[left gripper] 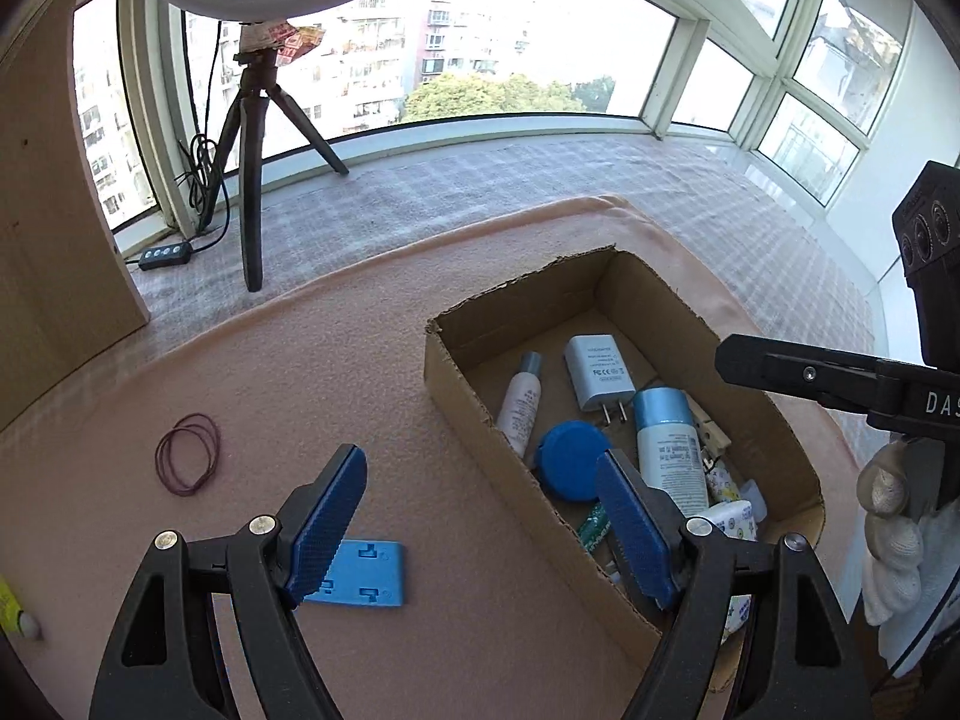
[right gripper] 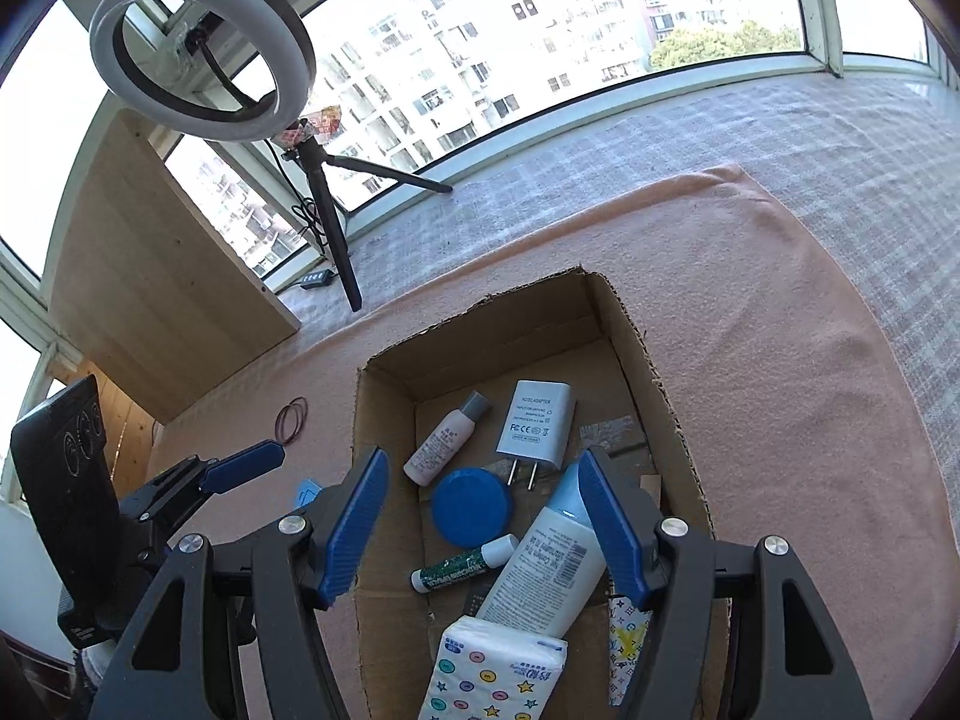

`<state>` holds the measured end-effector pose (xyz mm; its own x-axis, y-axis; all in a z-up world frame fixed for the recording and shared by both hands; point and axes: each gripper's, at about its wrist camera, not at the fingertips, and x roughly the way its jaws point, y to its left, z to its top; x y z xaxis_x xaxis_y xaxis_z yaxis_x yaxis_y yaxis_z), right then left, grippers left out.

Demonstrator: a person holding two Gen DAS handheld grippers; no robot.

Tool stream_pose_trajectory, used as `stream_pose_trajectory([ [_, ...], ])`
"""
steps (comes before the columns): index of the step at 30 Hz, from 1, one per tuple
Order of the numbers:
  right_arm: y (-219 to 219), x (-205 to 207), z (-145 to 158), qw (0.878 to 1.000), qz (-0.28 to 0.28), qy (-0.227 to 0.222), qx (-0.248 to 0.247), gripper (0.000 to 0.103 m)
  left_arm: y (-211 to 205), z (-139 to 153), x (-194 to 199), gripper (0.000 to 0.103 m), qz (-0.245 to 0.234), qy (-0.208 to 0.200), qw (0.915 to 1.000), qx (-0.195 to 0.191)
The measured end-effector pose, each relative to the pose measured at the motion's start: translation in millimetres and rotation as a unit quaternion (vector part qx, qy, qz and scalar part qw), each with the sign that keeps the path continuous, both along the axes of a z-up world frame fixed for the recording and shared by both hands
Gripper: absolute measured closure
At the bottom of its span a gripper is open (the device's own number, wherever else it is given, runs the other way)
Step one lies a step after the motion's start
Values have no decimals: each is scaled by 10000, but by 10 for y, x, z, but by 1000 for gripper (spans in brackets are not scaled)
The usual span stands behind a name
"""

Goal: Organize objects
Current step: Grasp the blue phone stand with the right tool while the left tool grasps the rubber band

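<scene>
Bright daylight comes through the windows (left gripper: 540,48), which are overexposed. Shadows on the blanket (right gripper: 750,360) are soft. Both views are sharp, with strong fisheye bending and dark corners.

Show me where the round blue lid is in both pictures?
Left wrist view: the round blue lid lies low in the cardboard box, just left of the right tong pad.
Right wrist view: the lid is mid-box, between the open tongs.
Shared landmark: the white charger just beyond it.
</scene>
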<state>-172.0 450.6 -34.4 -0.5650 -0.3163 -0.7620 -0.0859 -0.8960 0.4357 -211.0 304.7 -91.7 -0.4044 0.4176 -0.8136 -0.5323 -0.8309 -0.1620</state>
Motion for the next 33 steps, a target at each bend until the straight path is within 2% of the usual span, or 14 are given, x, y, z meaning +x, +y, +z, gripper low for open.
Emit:
stream_pose_trajectory([
  [8,-573,46,298,9971,664,300,223,41,-719,-99,-320,22,645,-101,9977,-203],
  [13,-1076,-33,314,9906,1235,334,481,41,-1019,-183,-562,22,942,-184,9949,-308],
  [18,-1566,-121,136,9839,1690,171,549,41,-1227,-400,-839,22,1170,-425,9914,-406],
  [24,-2015,-251,-119,9740,2145,-87,723,41,-1272,-708,-1114,22,1250,-668,9880,-619],
  [32,-2203,-467,-386,9712,2140,-434,948,41,-1170,-982,-1266,22,1160,-852,9861,-833],
  [33,-2216,-490,-417,9711,2124,-476,981,41,-1162,-997,-1256,22,1161,-760,9861,-919],
])
